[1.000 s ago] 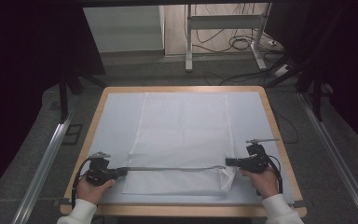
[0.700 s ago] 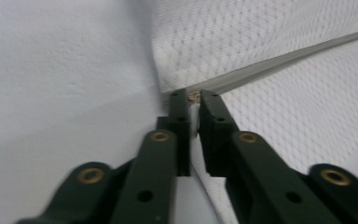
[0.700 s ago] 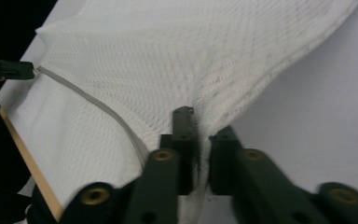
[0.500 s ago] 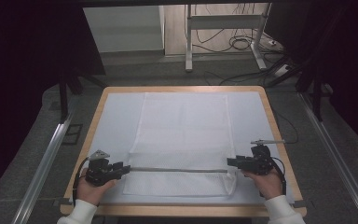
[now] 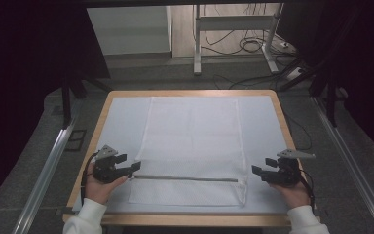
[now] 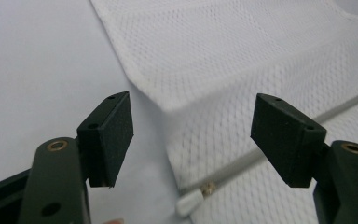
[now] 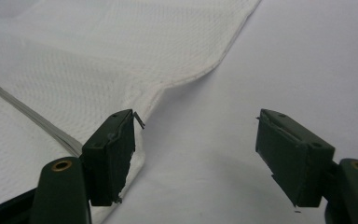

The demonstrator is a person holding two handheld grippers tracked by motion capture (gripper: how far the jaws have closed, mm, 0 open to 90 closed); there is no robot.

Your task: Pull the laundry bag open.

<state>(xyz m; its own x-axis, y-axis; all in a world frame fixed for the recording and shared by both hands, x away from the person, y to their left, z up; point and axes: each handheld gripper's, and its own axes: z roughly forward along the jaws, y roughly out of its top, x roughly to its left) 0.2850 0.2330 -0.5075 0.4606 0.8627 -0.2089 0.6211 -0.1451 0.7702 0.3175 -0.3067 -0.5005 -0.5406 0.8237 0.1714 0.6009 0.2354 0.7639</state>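
While the white mesh bag (image 5: 190, 146) lies flat on the counter (image 5: 268, 117) with its near part folded so that the zipper (image 5: 185, 178) runs crosswise between the two hands, both sets of fingers stand wide and hold nothing, having just been opening with nothing left between them. The left gripper (image 5: 135, 167) sits just at the zipper's left end; in the left gripper view the small white pull tab (image 6: 186, 203) lies on the cloth below and between its spread fingers (image 6: 114, 135), the zipper line leading away to the right. The right gripper (image 5: 258, 170) is apart from the bag's right edge, a little farther from its end of the zipper than the left one is from its own; in the right gripper view the bag's folded corner (image 7: 140, 158) lies beside its left finger (image 7: 114, 154), with bare counter under the gap. So the bag's long axis runs away from the person, the fold and zipper across it, and either hand would likely reach inward along that line for a new hold. Nothing else lies on the counter to hinder this. Beyond the far edge are the floor, a metal stand (image 5: 233, 39) and loose cables (image 5: 253, 46).
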